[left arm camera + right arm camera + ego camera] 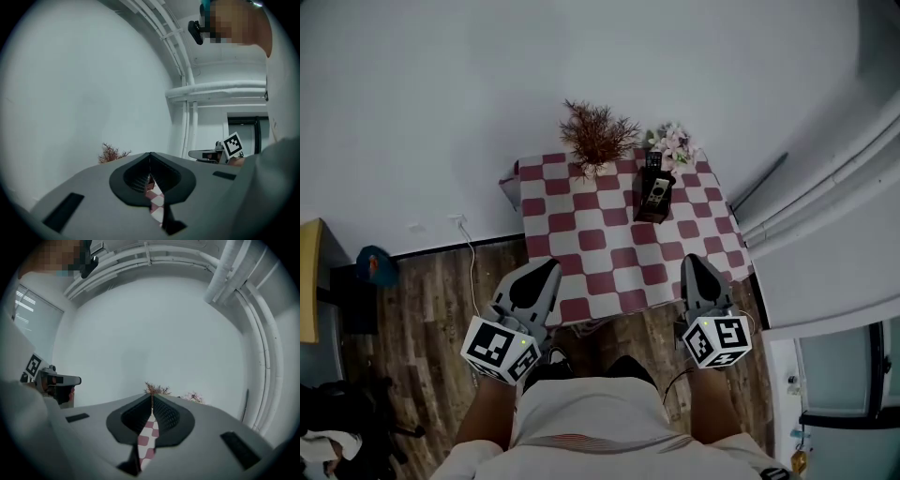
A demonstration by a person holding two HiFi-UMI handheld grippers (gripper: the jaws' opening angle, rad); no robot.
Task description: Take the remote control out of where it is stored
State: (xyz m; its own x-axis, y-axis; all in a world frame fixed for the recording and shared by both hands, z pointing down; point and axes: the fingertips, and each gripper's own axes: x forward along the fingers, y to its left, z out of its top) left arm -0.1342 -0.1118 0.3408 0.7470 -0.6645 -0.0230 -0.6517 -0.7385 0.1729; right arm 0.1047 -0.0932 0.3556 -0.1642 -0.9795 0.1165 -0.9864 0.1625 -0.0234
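Observation:
A black remote control (655, 190) stands upright in a black holder (648, 212) at the back right of a small table with a red-and-white checked cloth (609, 255). A second dark remote (653, 160) sticks up behind it. My left gripper (551, 265) hovers at the table's near left edge, shut and holding nothing. Over the near right edge is my right gripper (694, 261), also shut and holding nothing. Both are well short of the holder. In the gripper views the left gripper (150, 157) and the right gripper (151, 397) have their jaws together, with only the cloth showing below.
A dried reddish plant (597, 136) and pink flowers (673, 143) stand at the table's back edge against a white wall. White pipes (825, 192) run along the right. A white cable (470, 253) lies on the wooden floor at the left, near dark objects (356, 281).

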